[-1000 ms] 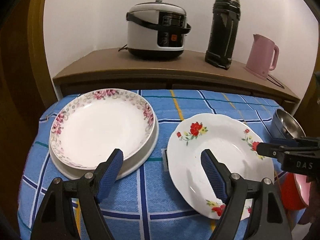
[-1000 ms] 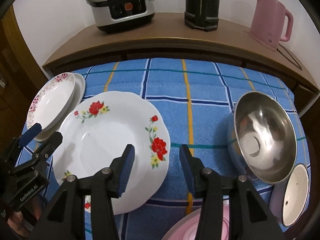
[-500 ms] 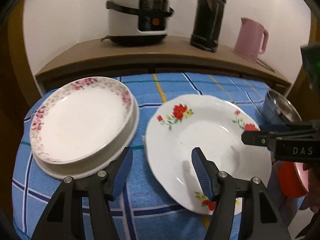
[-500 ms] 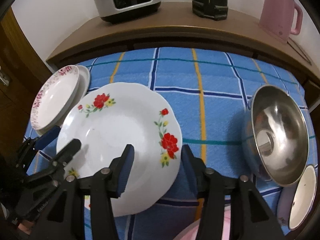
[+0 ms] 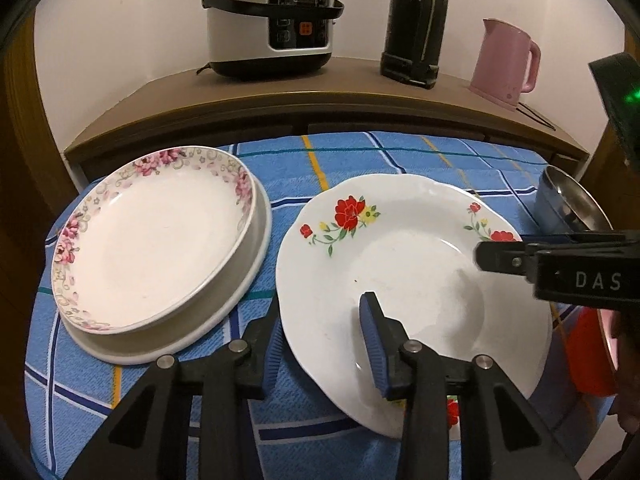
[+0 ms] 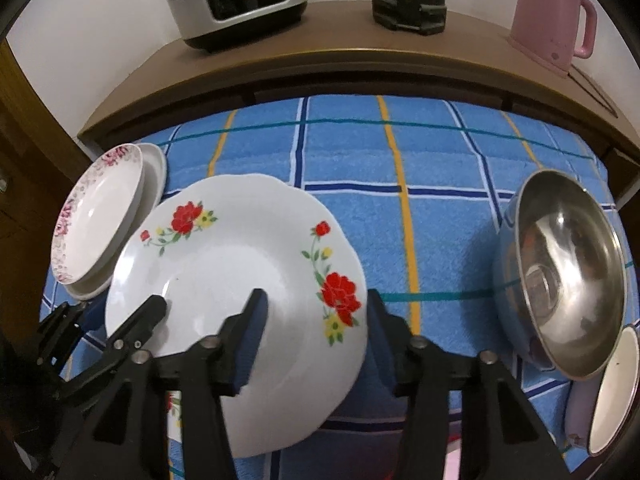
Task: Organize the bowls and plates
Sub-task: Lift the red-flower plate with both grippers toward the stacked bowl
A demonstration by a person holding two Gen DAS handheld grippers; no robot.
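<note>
A white plate with red flowers [image 5: 404,264] [image 6: 240,280] lies on the blue checked cloth. My left gripper [image 5: 320,340] straddles its left rim, one finger over the plate and one outside, jaws still apart. My right gripper [image 6: 312,336] straddles its right rim the same way, open. A pink-flowered plate [image 5: 152,236] [image 6: 96,216] sits stacked on a plain white plate [image 5: 244,292] at the left.
A steel bowl [image 6: 568,276] stands at the right, with a small white-lined bowl [image 6: 612,392] by it. A red bowl [image 5: 588,356] sits at the right front. A rice cooker [image 5: 272,20], black flask [image 5: 416,24] and pink kettle [image 5: 504,64] stand on the wooden shelf behind.
Both grippers have moved in onto the red-flowered plate, now straddling its left and right rims. The left jaws have narrowed slightly.
</note>
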